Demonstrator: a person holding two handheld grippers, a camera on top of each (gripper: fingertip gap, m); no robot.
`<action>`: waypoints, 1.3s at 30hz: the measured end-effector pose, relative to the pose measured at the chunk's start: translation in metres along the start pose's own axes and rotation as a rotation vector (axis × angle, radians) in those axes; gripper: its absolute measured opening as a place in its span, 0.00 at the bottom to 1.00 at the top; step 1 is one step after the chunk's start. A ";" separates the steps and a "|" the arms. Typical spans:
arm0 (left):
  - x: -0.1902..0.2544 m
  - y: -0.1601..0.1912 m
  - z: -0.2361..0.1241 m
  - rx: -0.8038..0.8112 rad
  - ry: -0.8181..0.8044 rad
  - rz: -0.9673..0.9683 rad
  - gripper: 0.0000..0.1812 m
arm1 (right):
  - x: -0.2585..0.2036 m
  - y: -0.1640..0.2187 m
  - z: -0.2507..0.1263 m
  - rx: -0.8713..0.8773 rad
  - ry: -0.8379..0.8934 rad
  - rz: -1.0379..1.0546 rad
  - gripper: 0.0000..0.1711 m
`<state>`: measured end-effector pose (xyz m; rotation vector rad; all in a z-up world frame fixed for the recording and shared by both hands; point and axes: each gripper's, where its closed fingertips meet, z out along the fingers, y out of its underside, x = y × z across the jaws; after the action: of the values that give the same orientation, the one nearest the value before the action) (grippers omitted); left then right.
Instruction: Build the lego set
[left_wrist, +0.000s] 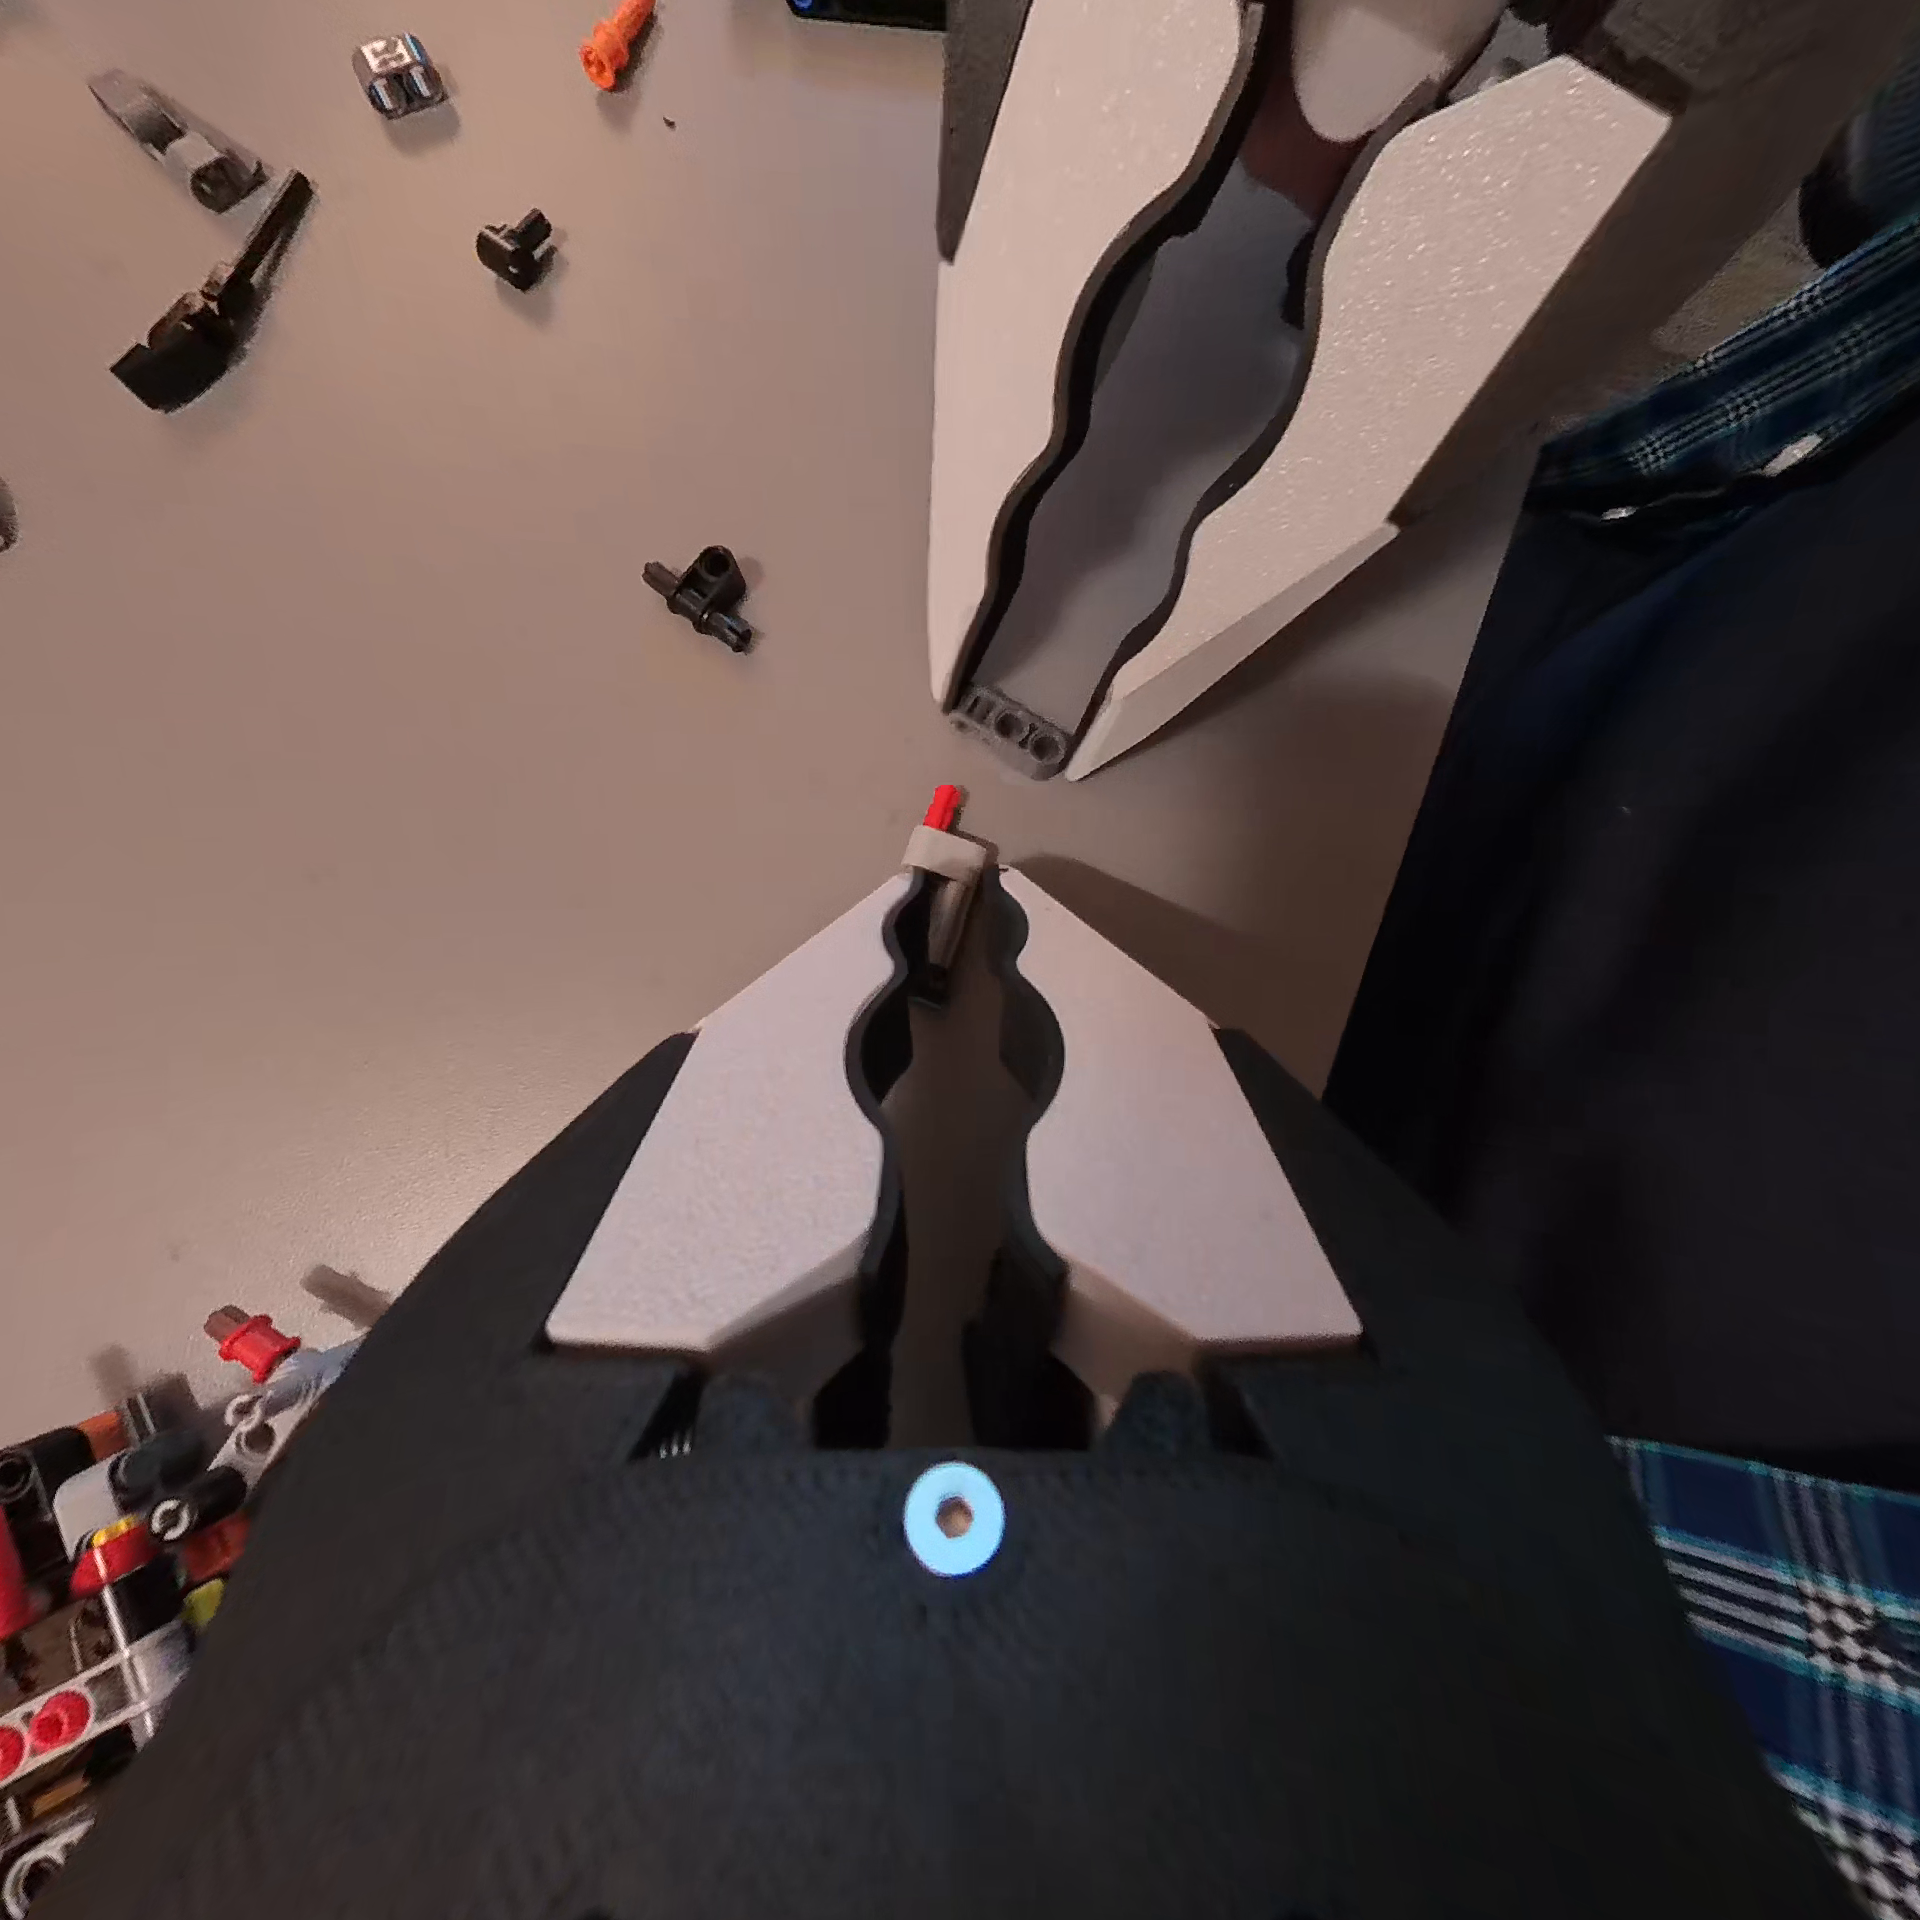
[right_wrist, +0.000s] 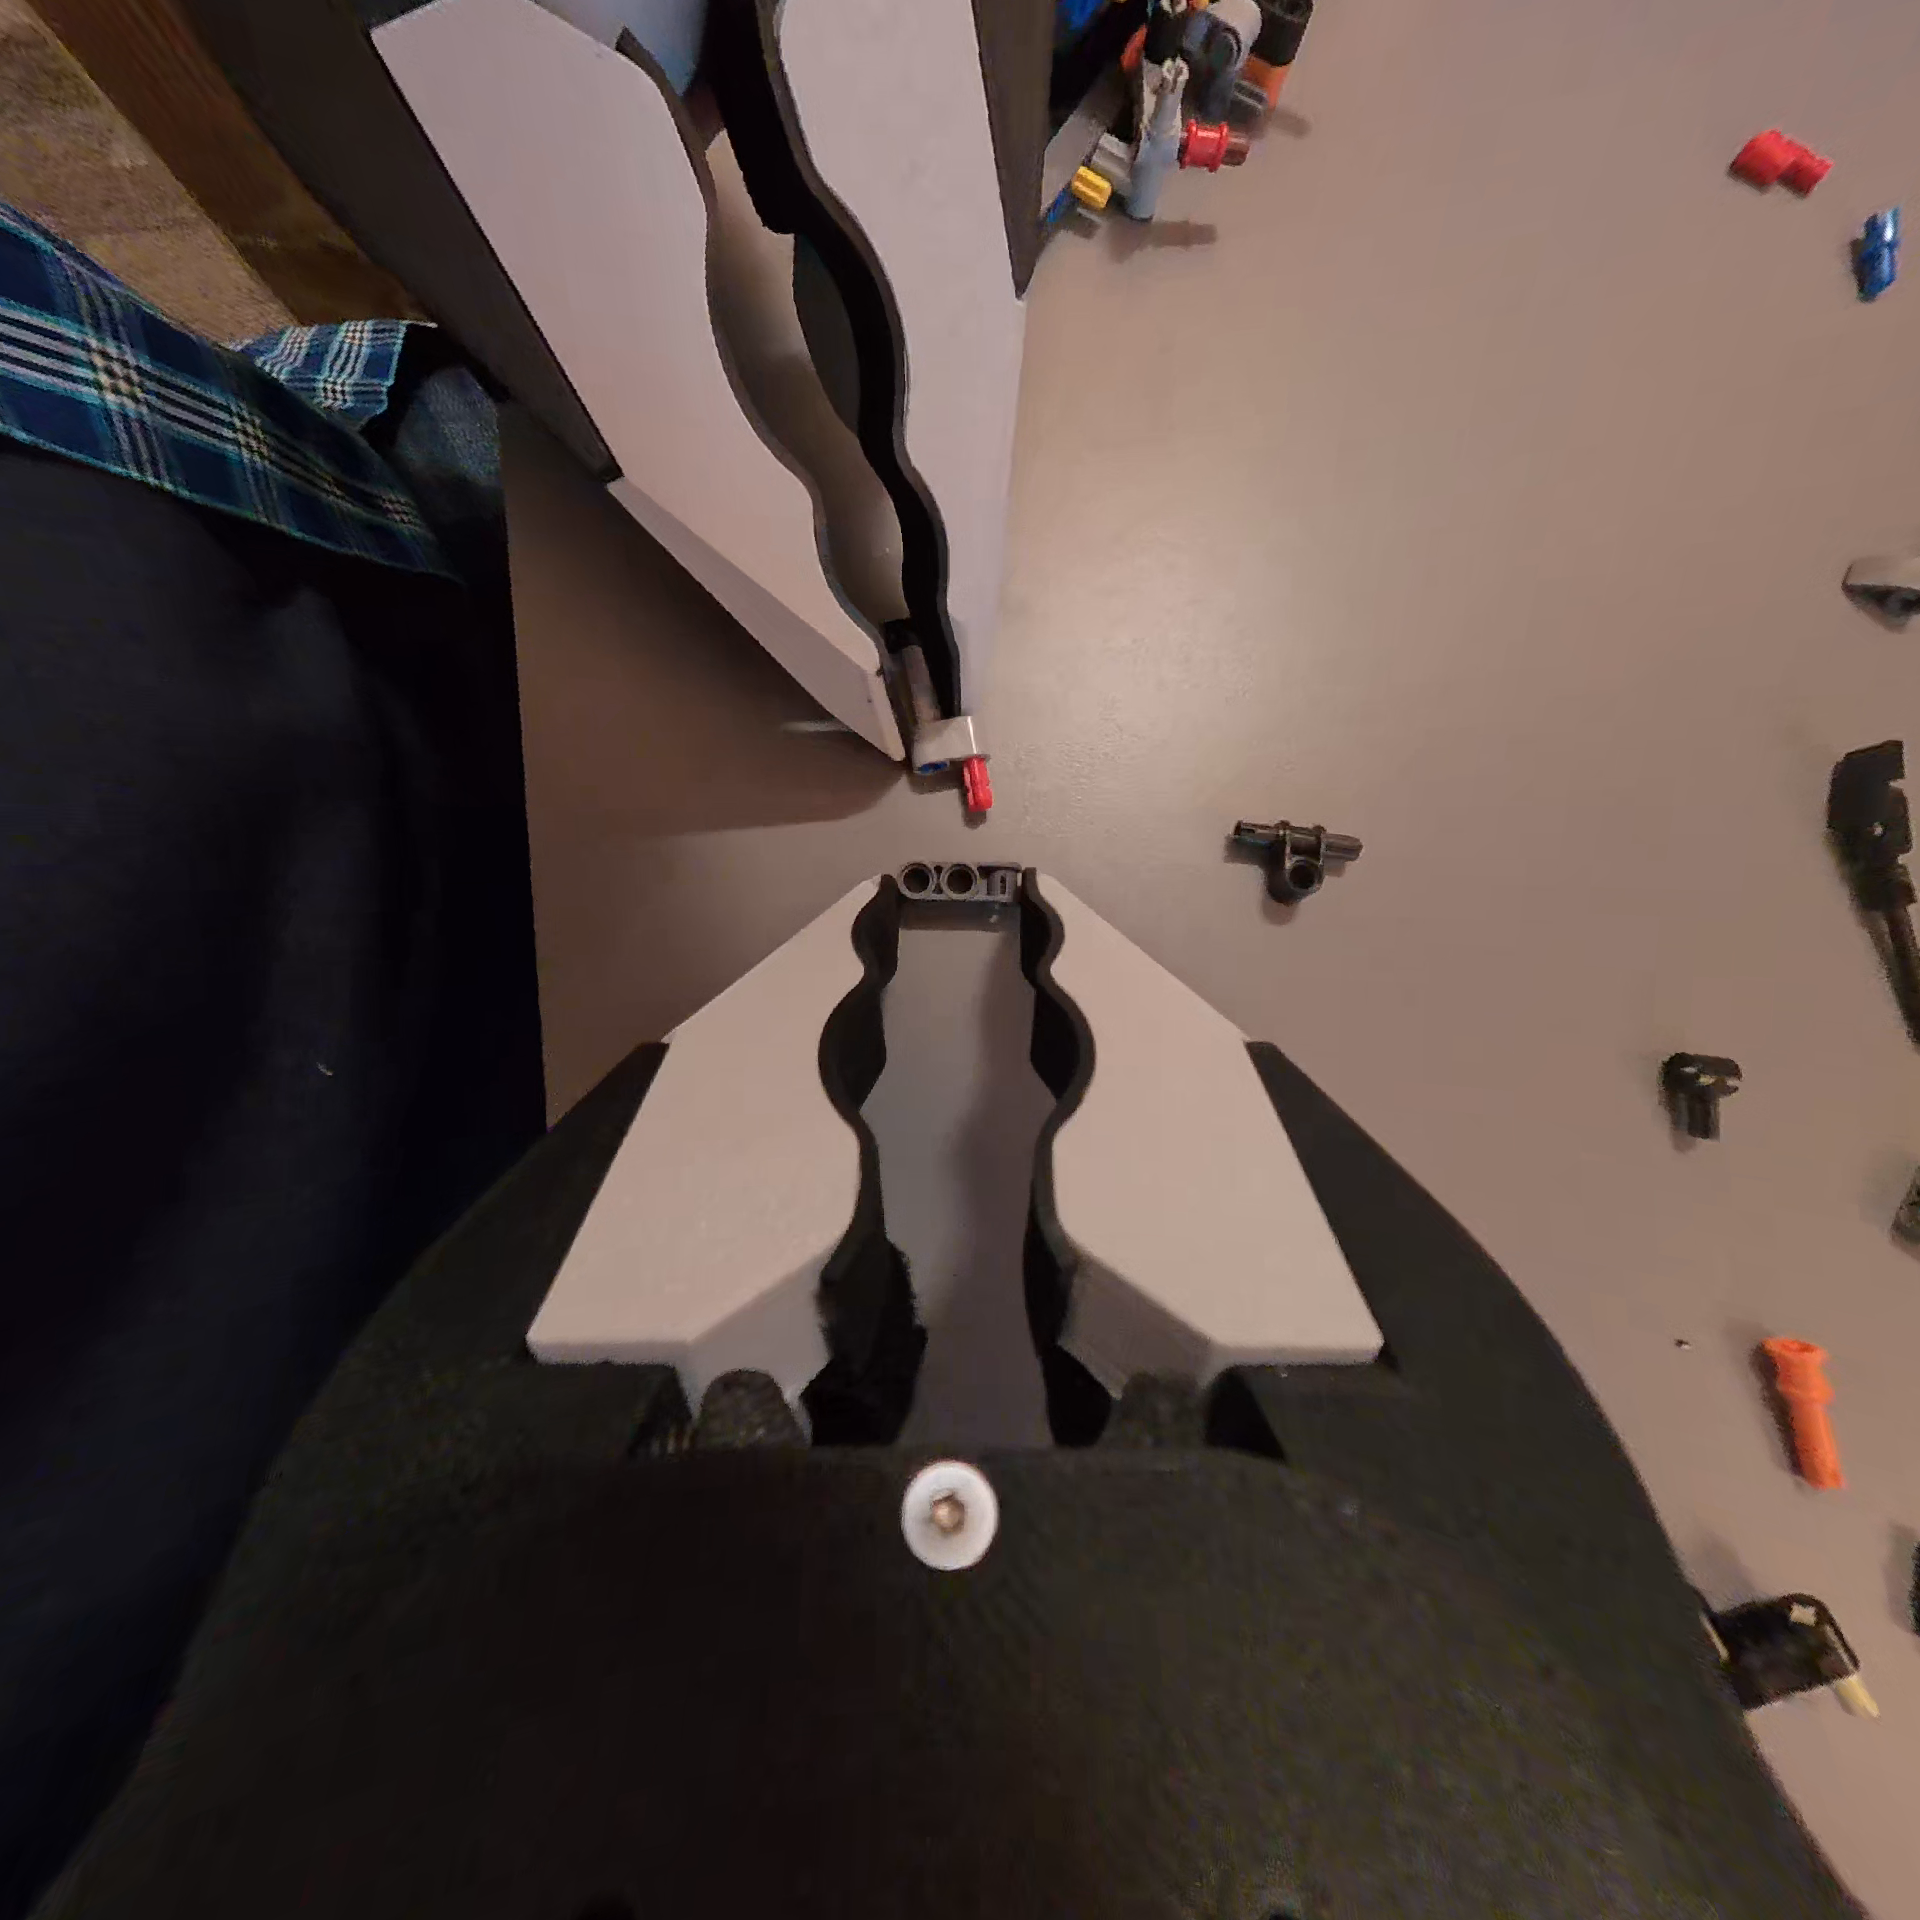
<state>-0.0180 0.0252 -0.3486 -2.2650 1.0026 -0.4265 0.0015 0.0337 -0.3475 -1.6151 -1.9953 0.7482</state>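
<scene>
My left gripper (left_wrist: 948, 883) is shut on a small light grey connector (left_wrist: 943, 854) with a red pin (left_wrist: 944, 805) sticking out of its front. In the right wrist view the same connector (right_wrist: 948, 740) and red pin (right_wrist: 977, 784) show at the tip of the left gripper (right_wrist: 928, 727). My right gripper (right_wrist: 961, 888) is shut on a dark grey beam with holes (right_wrist: 961, 881). In the left wrist view that beam (left_wrist: 1013, 732) sits at the tip of the right gripper (left_wrist: 1023, 717). The two held parts face each other a short gap apart above the table.
Loose parts lie on the beige table (left_wrist: 468, 831): a black pin connector (left_wrist: 701, 594), a black angled piece (left_wrist: 213, 301), an orange pin (left_wrist: 615, 44), a pile of mixed parts (left_wrist: 104, 1558). A person's plaid sleeve (left_wrist: 1818, 1662) and dark clothing are at the right. Both grippers' tips are close together, under 4 cm apart.
</scene>
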 end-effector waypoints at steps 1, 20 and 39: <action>0.000 0.000 0.000 0.003 0.000 0.002 0.05 | -0.001 -0.001 0.001 0.007 -0.010 -0.013 0.12; 0.004 0.000 -0.001 0.052 0.032 0.011 0.04 | -0.002 -0.008 0.006 0.015 -0.075 -0.140 0.12; 0.007 0.001 -0.001 0.049 0.051 0.071 0.04 | -0.009 -0.009 0.007 0.021 -0.249 -0.378 0.12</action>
<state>-0.0146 0.0194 -0.3480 -2.1778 1.0834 -0.4745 -0.0072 0.0228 -0.3468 -1.1232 -2.3658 0.8469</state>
